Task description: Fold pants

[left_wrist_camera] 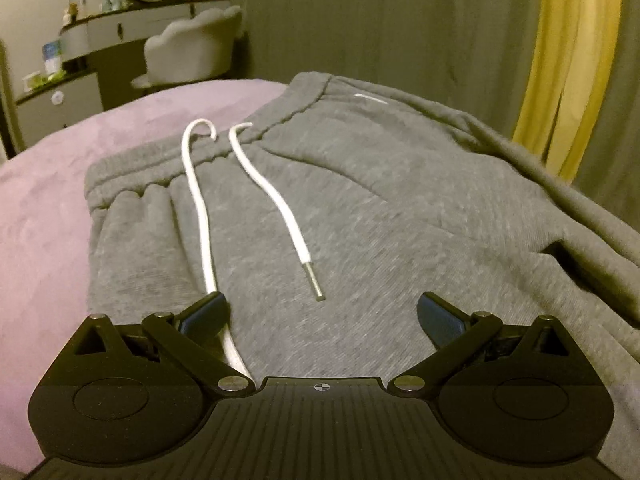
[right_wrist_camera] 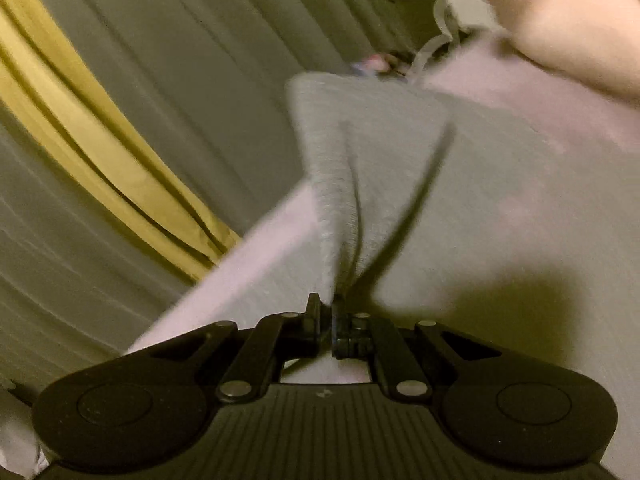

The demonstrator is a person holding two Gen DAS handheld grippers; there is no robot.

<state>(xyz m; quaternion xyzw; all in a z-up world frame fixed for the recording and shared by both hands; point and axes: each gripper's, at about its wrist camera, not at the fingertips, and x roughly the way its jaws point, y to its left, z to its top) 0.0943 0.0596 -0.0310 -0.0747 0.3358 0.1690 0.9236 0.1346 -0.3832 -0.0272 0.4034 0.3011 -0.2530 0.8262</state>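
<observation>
Those grey fleece pants (left_wrist_camera: 360, 184) look thick and floppy, so grab hems: right hand-held gripper (right_wrist_camera: 329, 312) is pinched on a cuff, left hand-held gripper (left_wrist_camera: 320, 312) spread wide.

The left gripper (left_wrist_camera: 322, 308) points downward at a slant, its jaws spread wide with nothing between the pads; the left finger (left_wrist_camera: 208, 312) lies just over a white cord, not pinching it. The right gripper (right_wrist_camera: 328, 320) also tilts down, its jaws brought together and pinching a raised fold of the pants (right_wrist_camera: 340, 216). Its view is smeared with blur.
</observation>
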